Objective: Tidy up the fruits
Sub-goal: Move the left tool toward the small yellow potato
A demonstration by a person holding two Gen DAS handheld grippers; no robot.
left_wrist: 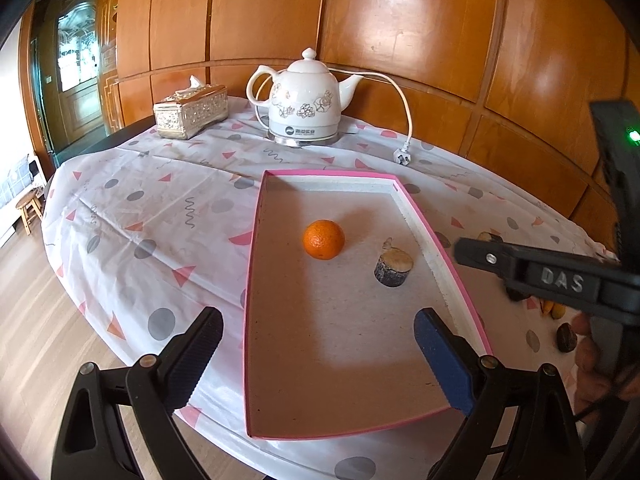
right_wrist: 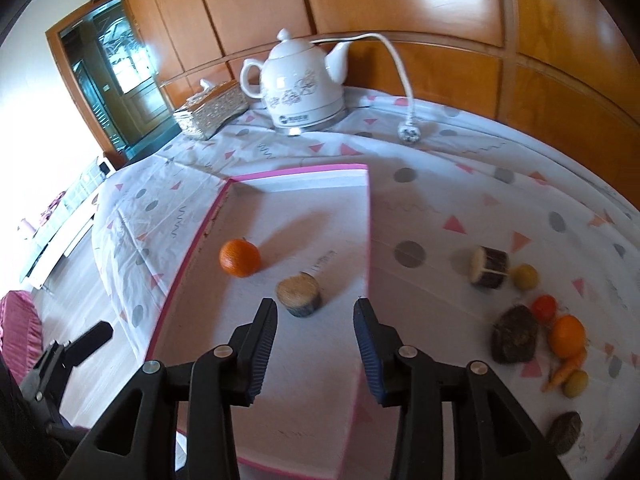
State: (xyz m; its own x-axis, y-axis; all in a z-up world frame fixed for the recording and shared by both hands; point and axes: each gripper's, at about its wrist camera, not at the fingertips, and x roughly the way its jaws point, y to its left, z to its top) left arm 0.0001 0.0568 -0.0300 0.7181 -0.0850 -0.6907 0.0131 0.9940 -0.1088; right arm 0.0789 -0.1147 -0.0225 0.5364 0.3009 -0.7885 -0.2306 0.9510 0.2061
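Beyond the tongs stood a wall (left_wrist: 400, 40) of glossy orange-brown wood panels that caught pale patches of daylight. Far off to their left, a dark wooden door (left_wrist: 76, 80) with patterned glass let in light. Pale wood flooring (left_wrist: 36, 320) ran below on the left, where a small wooden stool (left_wrist: 29, 206) stood.

A shallow pink-rimmed tray (left_wrist: 256, 300) lies flat on the table, holding a round orange (left_wrist: 324, 239) near its middle and a short wood-like stump (left_wrist: 393, 269) standing upright just beside it. Off to the tray's right, loose on the cloth, lie another orange (right_wrist: 566, 337), a small red fruit (right_wrist: 544, 307) and two yellowish ones (right_wrist: 525, 276)
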